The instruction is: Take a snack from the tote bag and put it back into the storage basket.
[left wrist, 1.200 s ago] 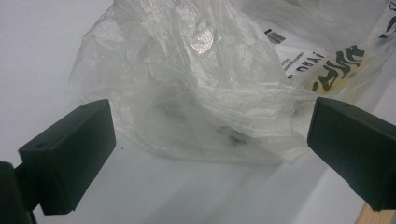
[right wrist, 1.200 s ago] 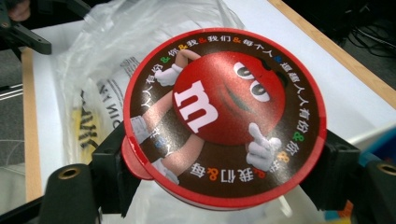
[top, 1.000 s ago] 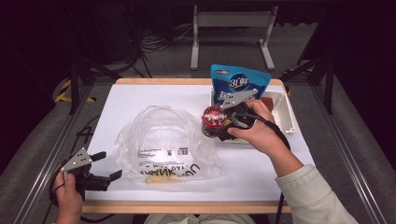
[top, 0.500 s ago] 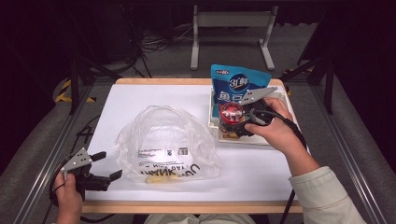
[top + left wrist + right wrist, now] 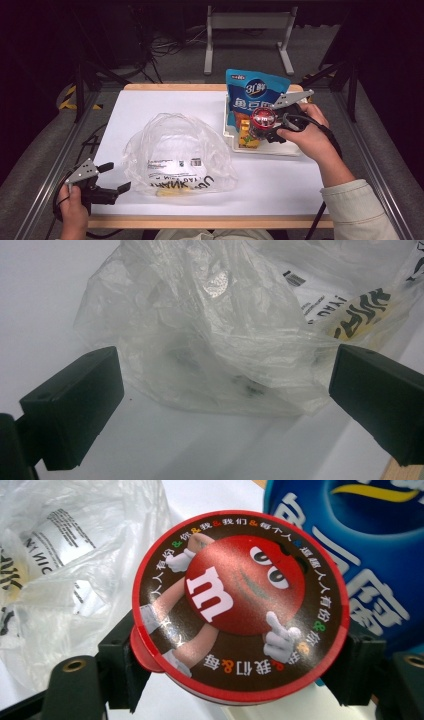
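The white table [image 5: 165, 107] spreads out in front of you, and at its middle lies the crumpled clear plastic bag [image 5: 177, 155], printed side toward your edge, with something yellow showing through along its near hem. At the far right of the table sits a shallow white tray [image 5: 290, 149], and a tall blue snack pouch [image 5: 256, 95] stands upright at its back. Inside the tray, just beside the pouch, you can see a small yellow packet [image 5: 246, 136]. Your right gripper [image 5: 270, 127] is clenched around the red candy tub [image 5: 261, 119], one jaw on each side of its round body, holding it above the tray's left part right in front of the pouch; in the right gripper view its lid [image 5: 240, 602] faces the camera. Your left gripper [image 5: 112, 177] rests at the table's near left corner, jaws spread wide and holding nothing, pointing at the bag's near left edge without touching it
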